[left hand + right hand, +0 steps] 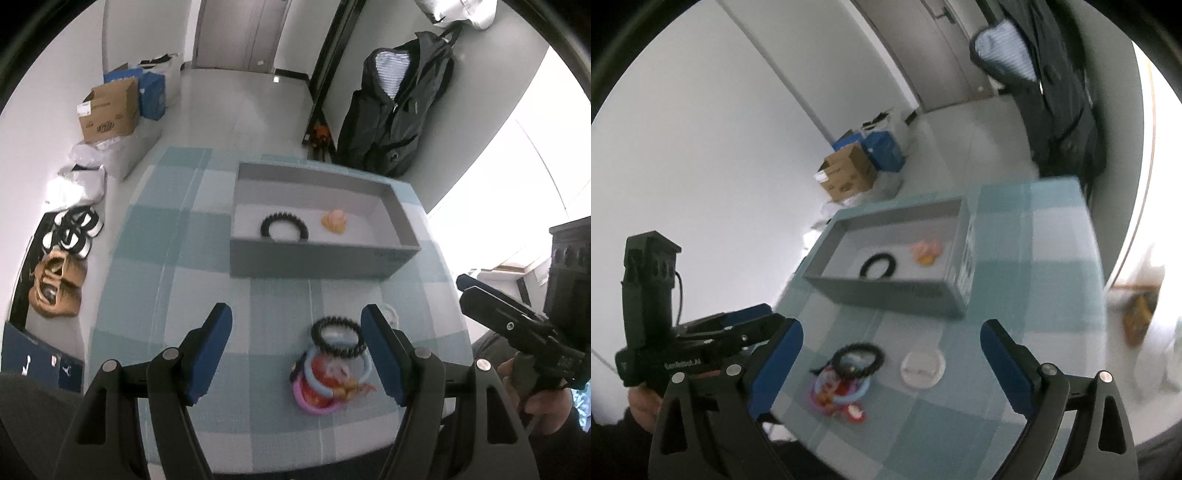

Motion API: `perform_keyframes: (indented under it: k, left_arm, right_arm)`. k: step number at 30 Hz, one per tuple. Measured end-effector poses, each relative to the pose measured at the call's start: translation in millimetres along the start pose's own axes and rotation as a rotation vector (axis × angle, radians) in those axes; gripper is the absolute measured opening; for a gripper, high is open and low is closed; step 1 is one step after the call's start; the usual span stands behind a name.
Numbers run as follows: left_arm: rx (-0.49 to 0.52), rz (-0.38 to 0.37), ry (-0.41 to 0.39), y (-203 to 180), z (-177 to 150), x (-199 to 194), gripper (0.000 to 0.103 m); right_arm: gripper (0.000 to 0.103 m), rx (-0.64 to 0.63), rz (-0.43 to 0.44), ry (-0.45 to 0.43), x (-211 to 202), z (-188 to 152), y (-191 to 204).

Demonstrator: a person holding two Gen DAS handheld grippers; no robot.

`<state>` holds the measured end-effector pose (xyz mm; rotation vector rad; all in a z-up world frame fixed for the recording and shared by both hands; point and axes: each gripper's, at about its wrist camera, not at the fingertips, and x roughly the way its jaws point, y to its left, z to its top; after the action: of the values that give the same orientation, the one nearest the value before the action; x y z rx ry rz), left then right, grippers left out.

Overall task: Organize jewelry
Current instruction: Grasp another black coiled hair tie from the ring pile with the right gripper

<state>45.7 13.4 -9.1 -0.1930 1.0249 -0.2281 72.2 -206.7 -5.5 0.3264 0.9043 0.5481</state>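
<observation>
A grey open box (317,258) (890,291) stands on the checked table and holds a black beaded bracelet (284,225) (878,265) and a small orange-pink piece (334,220) (926,253). In front of it lies a pile of jewelry (332,365) (846,380): a black beaded bracelet on top, blue and pink rings, red and orange bits. A white round piece (922,367) lies beside the pile. My left gripper (295,354) is open and empty above the pile's left side. My right gripper (890,365) is open and empty, above the pile and the white piece.
The table has a blue-and-white checked cloth (177,266). Cardboard boxes (109,110), bags and shoes (72,232) lie on the floor at the left. A dark jacket (399,103) hangs behind the table. The right gripper's body (524,332) shows at the right edge.
</observation>
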Motion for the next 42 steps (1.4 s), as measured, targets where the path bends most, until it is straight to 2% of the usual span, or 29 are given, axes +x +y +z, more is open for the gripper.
perform_keyframes:
  k: [11, 14, 22, 28, 32, 37, 39, 42]
  left_arm:
    - [-0.093, 0.038, 0.011, 22.5, -21.4, 4.3, 0.07]
    - [-0.127, 0.039, 0.003, 31.8, -21.0, 5.2, 0.079]
    - [-0.158, 0.036, -0.002, 42.9, -25.3, 6.2, 0.079]
    - [-0.174, 0.032, 0.001, 49.2, -26.0, 7.0, 0.079]
    - [-0.181, 0.031, 0.0, 50.6, -25.3, 7.3, 0.079]
    - [-0.187, 0.033, 0.007, 51.6, -24.6, 9.1, 0.079]
    - [-0.186, 0.033, 0.012, 51.8, -24.6, 10.2, 0.079]
    - [-0.185, 0.033, 0.019, 52.4, -24.6, 11.1, 0.079]
  right_arm:
    - [0.098, 0.006, 0.052, 0.16, 46.7, -20.0, 17.4]
    - [0.098, -0.028, 0.035, 0.177, 56.7, -22.0, 25.8]
    - [0.096, -0.094, 0.018, 0.215, 75.8, -23.8, 39.7]
    - [0.083, -0.128, -0.007, 0.221, 86.3, -24.4, 44.6]
    - [0.065, -0.142, -0.018, 0.251, 94.3, -26.1, 46.6]
    - [0.059, -0.205, -0.057, 0.24, 91.0, -29.7, 51.4]
    - [0.053, -0.199, -0.042, 0.241, 91.1, -29.2, 50.5]
    - [0.049, -0.186, -0.029, 0.241, 89.8, -27.8, 47.7]
